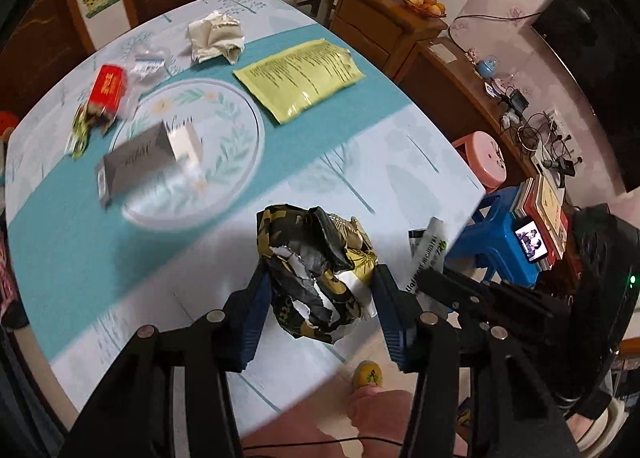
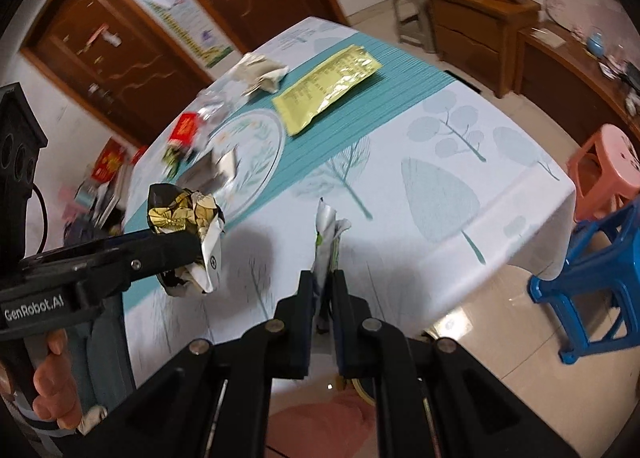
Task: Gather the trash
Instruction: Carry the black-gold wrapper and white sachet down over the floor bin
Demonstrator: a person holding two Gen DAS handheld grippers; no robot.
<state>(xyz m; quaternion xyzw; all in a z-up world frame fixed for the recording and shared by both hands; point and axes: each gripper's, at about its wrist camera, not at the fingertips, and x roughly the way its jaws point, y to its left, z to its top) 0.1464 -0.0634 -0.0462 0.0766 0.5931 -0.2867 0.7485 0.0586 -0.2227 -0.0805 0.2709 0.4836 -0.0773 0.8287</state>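
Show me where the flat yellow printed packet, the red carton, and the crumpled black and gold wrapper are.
Flat yellow printed packet (image 1: 299,75): left wrist view, middle of its printed face.
Red carton (image 1: 106,88): left wrist view, its red side.
Crumpled black and gold wrapper (image 1: 316,270): left wrist view, centre of the crumple.

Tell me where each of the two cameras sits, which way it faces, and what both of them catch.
Left wrist: on the left gripper, looking along its fingers across the table; crumpled black-and-gold wrapper clamped; right gripper at its right.
Right wrist: on the right gripper, facing the same table, pinching a white wrapper; left gripper and hand at left.
Shared: yellow packet, red box.
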